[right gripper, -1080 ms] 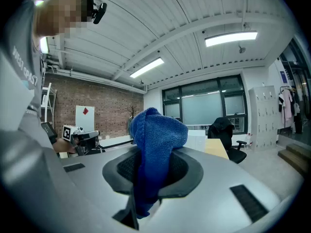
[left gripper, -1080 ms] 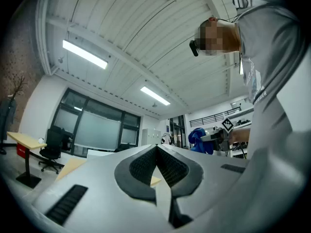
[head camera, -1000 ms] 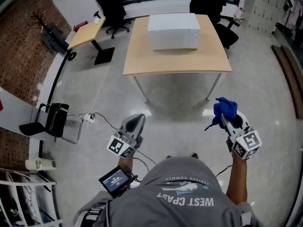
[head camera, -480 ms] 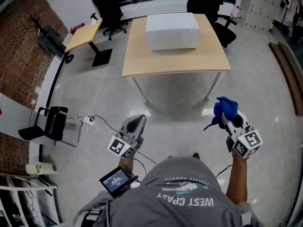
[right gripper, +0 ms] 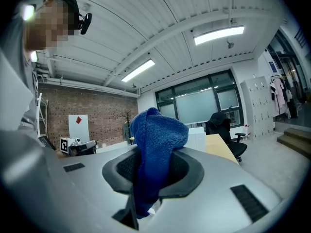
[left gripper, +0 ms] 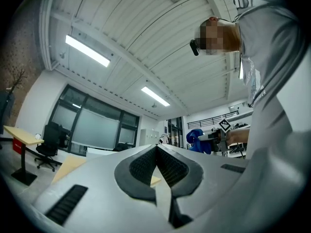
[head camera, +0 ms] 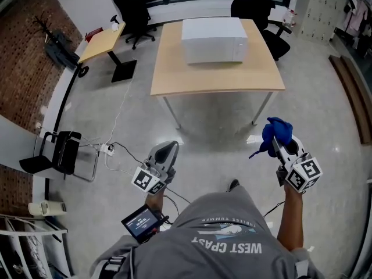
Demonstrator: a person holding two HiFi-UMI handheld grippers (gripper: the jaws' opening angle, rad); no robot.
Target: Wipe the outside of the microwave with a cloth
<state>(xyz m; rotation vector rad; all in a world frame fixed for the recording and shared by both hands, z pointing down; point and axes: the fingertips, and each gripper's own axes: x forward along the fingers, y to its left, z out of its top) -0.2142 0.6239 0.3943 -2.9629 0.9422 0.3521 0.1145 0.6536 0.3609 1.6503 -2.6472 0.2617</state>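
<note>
I see the microwave point(head camera: 214, 39), a white box, on the far half of the light wooden bench point(head camera: 218, 77), well apart from both grippers. I have not reached it: both grippers hang over the glossy grey floor point(head camera: 209, 127) on the near side of the bench, pointing toward it.

The right gripper point(head camera: 273, 140) is at the right. Its jaws are narrow, pinched on the blue cloth point(head camera: 276, 131). In the right gripper view the cloth bunches up into a rounded lump above the jaws, and a tail of it hangs down through the gap between them.

The left gripper point(head camera: 170, 147) is at the left, level with the right one and well apart from it. In the left gripper view its ribbed pads meet along their whole length. The jaws are closed together with nothing between them.

Beyond the bench stand 2 black office chairs, 1 at the far left corner point(head camera: 136, 10) and 1 at the far right corner point(head camera: 256, 3). A second, smaller bench point(head camera: 102, 39) stands further left near the brick wall point(head camera: 23, 57). Against the left wall, nearer to me, is a black folding chair point(head camera: 64, 149), with a white power strip point(head camera: 108, 149) just beside it and cables trailing across the floor. A small lit screen point(head camera: 139, 221) hangs at the waist of the person carrying the grippers, below the left one.
</note>
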